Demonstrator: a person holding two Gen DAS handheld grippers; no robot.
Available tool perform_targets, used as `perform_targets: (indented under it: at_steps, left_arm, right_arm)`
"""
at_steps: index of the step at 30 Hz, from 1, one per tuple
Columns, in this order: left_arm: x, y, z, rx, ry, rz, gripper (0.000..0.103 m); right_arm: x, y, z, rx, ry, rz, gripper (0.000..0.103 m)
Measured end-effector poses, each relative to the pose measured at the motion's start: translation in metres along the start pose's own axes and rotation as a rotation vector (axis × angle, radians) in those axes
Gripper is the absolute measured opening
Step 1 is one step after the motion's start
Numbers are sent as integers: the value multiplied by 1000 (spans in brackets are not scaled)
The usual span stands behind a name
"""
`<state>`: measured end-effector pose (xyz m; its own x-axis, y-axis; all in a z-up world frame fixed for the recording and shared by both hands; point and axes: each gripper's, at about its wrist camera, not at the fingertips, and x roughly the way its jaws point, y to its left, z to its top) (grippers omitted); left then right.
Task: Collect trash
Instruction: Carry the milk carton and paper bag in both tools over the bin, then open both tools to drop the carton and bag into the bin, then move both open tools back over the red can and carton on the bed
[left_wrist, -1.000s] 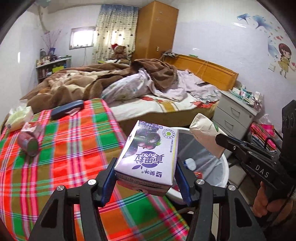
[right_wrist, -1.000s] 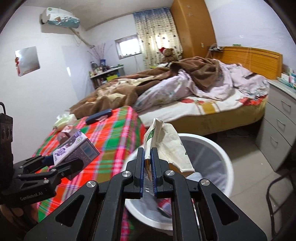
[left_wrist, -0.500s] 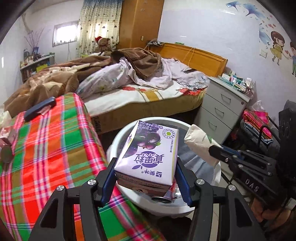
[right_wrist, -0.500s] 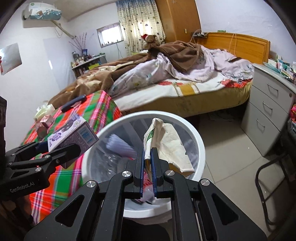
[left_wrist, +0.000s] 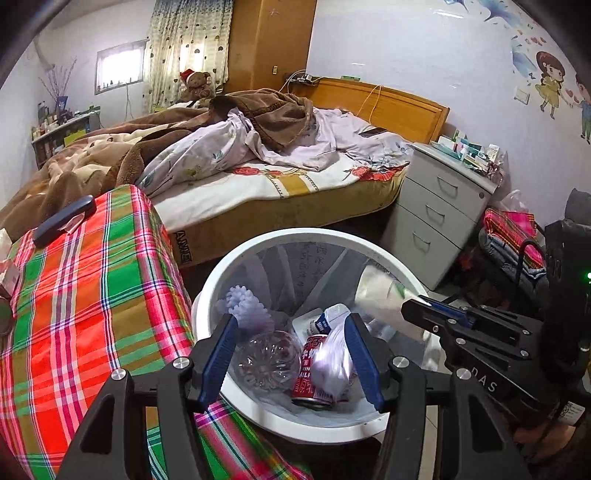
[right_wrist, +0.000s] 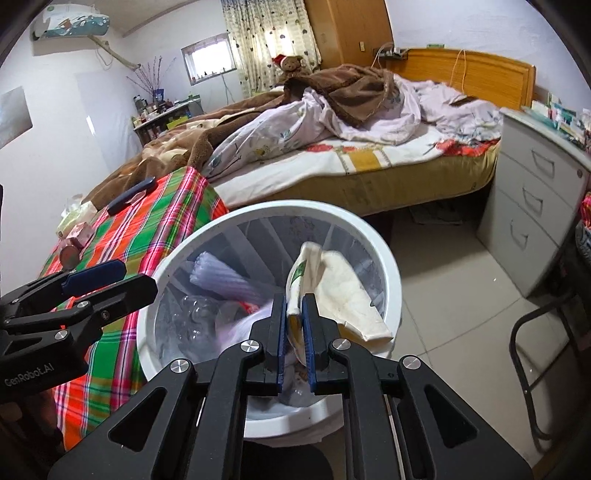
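Behind everything sits a messy bedroom, with a big bed (left_wrist: 258, 162) full of blankets and a grey drawer chest (left_wrist: 439, 206) beside it.

Right up close, the left gripper (left_wrist: 291, 354) has its two blue fingers spread wide with nothing between them. It hangs over the white trash bin (left_wrist: 229, 266). Down below it, inside the bin, lie a red can (left_wrist: 309, 373), a clear plastic bottle (left_wrist: 266, 358) and a pale purple bumpy thing (left_wrist: 243, 302). A blurry purple-white shape (left_wrist: 332, 365) sits beside the can, and I cannot tell what it is.

The right gripper (right_wrist: 294, 328) has its fingers pressed together on a crumpled cream paper bag (right_wrist: 340, 291). This bag is the trash still being held. It sticks up above the bin's open top, near the far right side of the rim.

So I think the step now is dropping trash into the bin. The left side looks done, because it is empty. The right side is not done yet.

The next move should be easy: spread the right fingers so the bag falls in. The bag is wide and light, so it may catch on the rim. Moving it a little toward the middle first would help.

Out to the left, the table with the bright checked cloth (left_wrist: 92, 288) holds more things: a dark flat thing (left_wrist: 62, 221), a small pink box (right_wrist: 79, 233) and a round tin (right_wrist: 70, 254). Some of these may be trash to fetch after.
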<state>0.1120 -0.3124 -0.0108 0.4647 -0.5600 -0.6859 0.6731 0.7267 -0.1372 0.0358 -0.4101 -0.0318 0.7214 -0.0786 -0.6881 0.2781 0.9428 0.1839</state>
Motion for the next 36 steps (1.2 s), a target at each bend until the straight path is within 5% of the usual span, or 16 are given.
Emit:
perform_targets:
  at_steps: [3,5,25,36]
  left_arm:
    - [-3,4,-1,-13,-5,6,62]
    - [-7,7,-1,-17,-10,7,62]
    - [-60,52,-16,-83,-76,110,62]
    - [-91,110,-29,-179,-103,204,62]
  right_arm:
    - [-2,1,0,-1,-10,-16,19]
    - [-3,1,0,3,-11,-13,37]
    - [-14,40,10,-39,-85,43,38]
    - [-8,83,17,-102,-105,109,44]
